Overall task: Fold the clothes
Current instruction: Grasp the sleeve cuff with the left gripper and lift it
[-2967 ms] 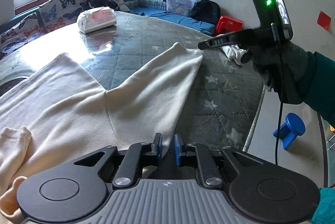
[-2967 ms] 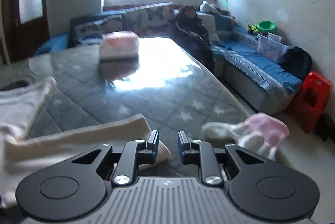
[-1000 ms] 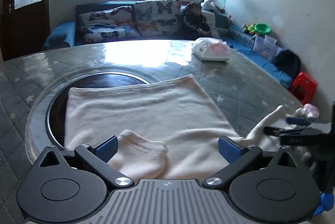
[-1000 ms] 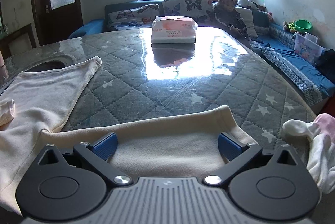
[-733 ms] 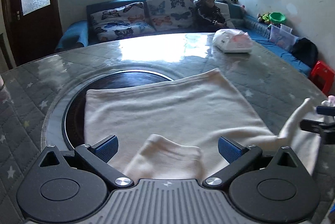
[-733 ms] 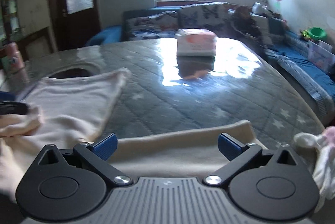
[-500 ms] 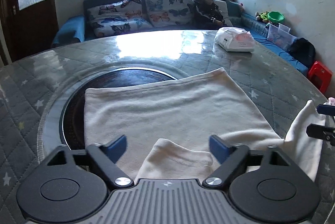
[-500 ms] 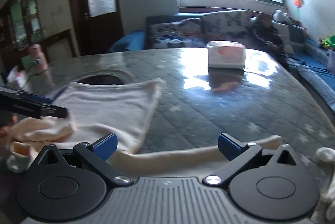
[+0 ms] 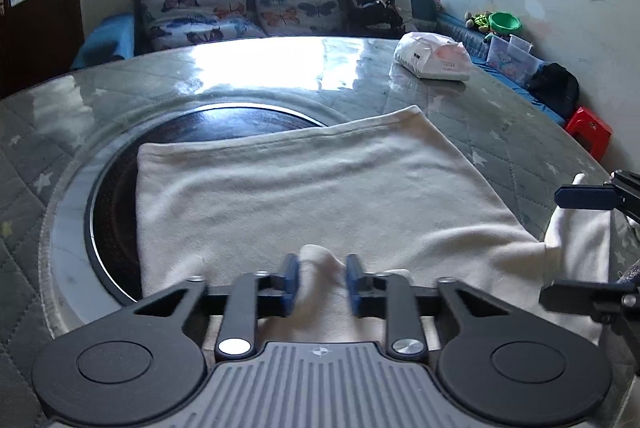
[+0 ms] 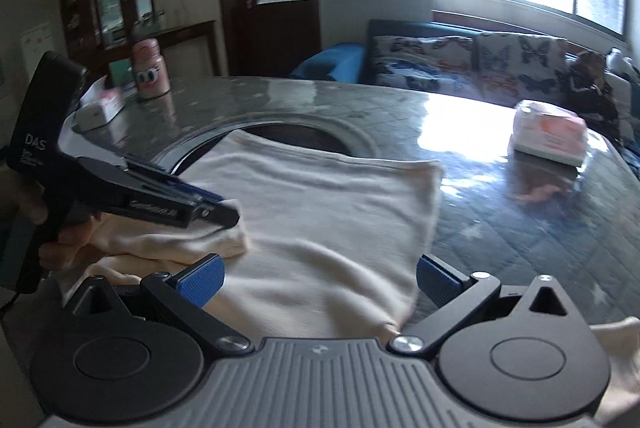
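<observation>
A cream long-sleeved garment [image 9: 312, 187] lies spread on the round quilted table, its hem toward the far side. My left gripper [image 9: 322, 282] is shut on a bunched sleeve cuff [image 9: 320, 264] near the front edge. The right wrist view shows that gripper [image 10: 216, 218] from the side, pinching the cuff [image 10: 230, 234] over the garment [image 10: 340, 228]. My right gripper [image 10: 318, 278] is open and empty, low over the garment's right part. Its blue pads [image 9: 584, 198] show at the right in the left wrist view, beside the other sleeve [image 9: 580, 248].
A dark round inset [image 9: 224, 119] sits in the table [image 9: 60, 115] under the garment. A tissue pack [image 9: 432, 56] lies at the far right. A pink bottle [image 10: 148, 73] and a small box [image 10: 102, 109] stand at the far left. A sofa [image 9: 240, 7] is behind.
My left gripper has closed from wide open onto the sleeve cuff. My right gripper has swung left, from the right sleeve toward the garment's body, staying open.
</observation>
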{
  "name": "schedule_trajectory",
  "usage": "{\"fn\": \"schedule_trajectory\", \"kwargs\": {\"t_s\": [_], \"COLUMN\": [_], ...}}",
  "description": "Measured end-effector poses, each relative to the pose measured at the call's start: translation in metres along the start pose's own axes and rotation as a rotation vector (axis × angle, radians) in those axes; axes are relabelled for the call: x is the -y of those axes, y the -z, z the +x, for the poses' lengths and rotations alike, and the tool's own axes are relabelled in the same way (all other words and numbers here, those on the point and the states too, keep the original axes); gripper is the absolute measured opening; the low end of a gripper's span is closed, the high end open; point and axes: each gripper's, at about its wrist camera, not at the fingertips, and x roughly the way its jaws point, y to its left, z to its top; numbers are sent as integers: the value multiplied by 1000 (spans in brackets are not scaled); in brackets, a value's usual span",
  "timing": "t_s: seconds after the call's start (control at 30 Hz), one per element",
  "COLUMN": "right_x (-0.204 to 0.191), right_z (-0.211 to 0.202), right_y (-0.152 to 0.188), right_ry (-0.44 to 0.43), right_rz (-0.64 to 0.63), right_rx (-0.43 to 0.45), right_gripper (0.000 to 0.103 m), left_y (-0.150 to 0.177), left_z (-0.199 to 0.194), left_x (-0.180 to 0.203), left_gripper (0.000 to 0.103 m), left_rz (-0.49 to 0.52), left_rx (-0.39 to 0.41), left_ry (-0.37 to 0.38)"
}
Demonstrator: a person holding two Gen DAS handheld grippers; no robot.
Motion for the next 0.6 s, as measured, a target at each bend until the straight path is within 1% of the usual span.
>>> {"fn": "schedule_trajectory", "kwargs": {"t_s": [0.07, 0.2, 0.4, 0.5, 0.6], "right_x": [-9, -27, -54, -71, -88], "right_z": [4, 12, 23, 27, 31], "right_y": [-2, -8, -17, -21, -25], "right_ry": [-16, -45, -91, -122, -146], "right_rz": [-22, -80, -143, -173, -208], "right_rx": [-11, -27, -45, -50, -52], "right_gripper": [103, 103, 103, 103, 103], "left_y": [0, 3, 12, 20, 32], "left_z": [-7, -33, -88, -115, -138], "left_x": [-5, -18, -49, -66, -81], "left_gripper": [8, 7, 7, 7, 7], "left_rz": [-35, -100, -212, -259, -290], "left_rx": [27, 119, 266, 320, 358], "left_ry": [-3, -41, -144, -203, -265]}}
